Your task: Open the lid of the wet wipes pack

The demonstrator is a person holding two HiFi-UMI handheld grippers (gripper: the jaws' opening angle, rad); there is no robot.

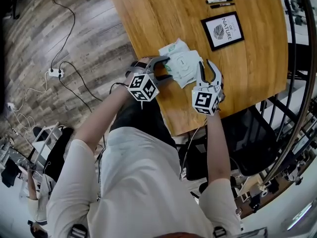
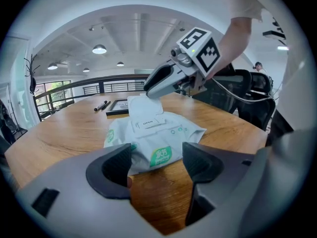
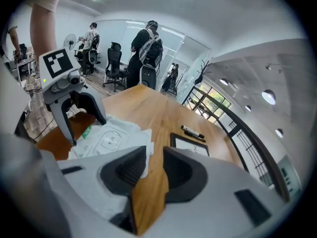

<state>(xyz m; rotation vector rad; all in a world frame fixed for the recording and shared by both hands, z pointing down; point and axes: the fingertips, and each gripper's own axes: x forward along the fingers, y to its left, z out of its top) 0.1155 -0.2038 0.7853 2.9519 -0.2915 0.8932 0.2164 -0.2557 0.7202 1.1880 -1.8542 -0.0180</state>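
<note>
The wet wipes pack (image 1: 182, 63), white with green print, lies near the wooden table's (image 1: 163, 14) front edge. Its lid flap marked OPEN (image 2: 148, 123) lies flat on top. My left gripper (image 1: 169, 67) is open, its jaws spread on either side of the pack's near end (image 2: 161, 155) without touching it. My right gripper (image 1: 204, 63) is at the opposite end. Its jaws stand close together on the pack's white end edge (image 3: 144, 155). In the left gripper view that edge (image 2: 142, 104) stands raised under the right gripper's tip (image 2: 148, 89).
A black-framed print (image 1: 222, 30) and two markers (image 1: 219, 2) lie further back on the table. An office chair (image 1: 247, 133) stands off the table's right corner, with a railing (image 1: 297, 58) beyond. Cables and a power strip (image 1: 54, 73) are on the floor at left.
</note>
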